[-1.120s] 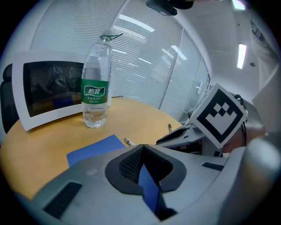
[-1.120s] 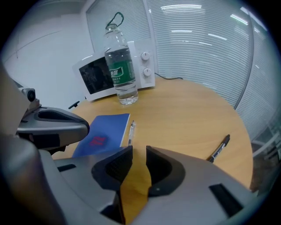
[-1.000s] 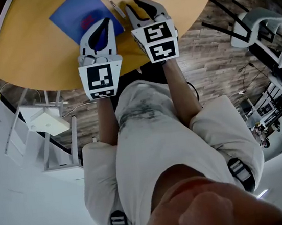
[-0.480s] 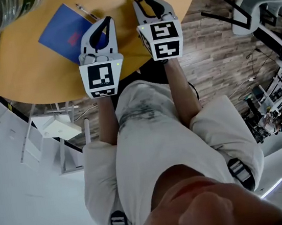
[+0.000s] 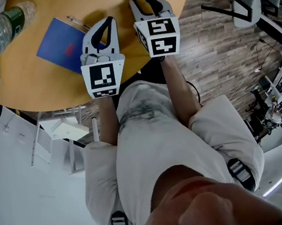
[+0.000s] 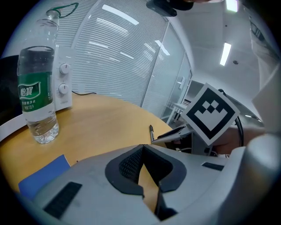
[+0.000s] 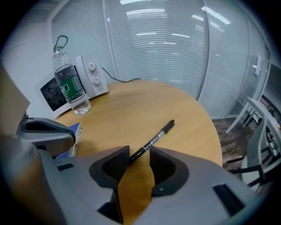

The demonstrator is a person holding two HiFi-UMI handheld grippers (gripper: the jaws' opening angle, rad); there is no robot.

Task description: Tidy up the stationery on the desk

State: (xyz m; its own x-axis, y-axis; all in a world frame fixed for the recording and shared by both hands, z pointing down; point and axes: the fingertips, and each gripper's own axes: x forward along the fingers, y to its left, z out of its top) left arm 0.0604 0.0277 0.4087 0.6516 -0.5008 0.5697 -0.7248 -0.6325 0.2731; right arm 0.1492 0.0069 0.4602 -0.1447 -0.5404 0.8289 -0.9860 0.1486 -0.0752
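Slid across the counter (image 5: 34, 82) since a second ago. Right claw (image 7: 139, 154) just spread wide, near end of black pen (image 7: 153, 139) between its tips, unpinched, flat on the counter. Left claw (image 6: 142, 147) pressed together, empty, near blue notebook (image 5: 59, 43).

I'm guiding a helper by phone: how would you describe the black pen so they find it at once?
Start at the round wooden desk, then go to the side away from the water bottle and blue notebook. The black pen lies there alone, slanted. Unlike the pale pen by the notebook, it is black with a white label band.
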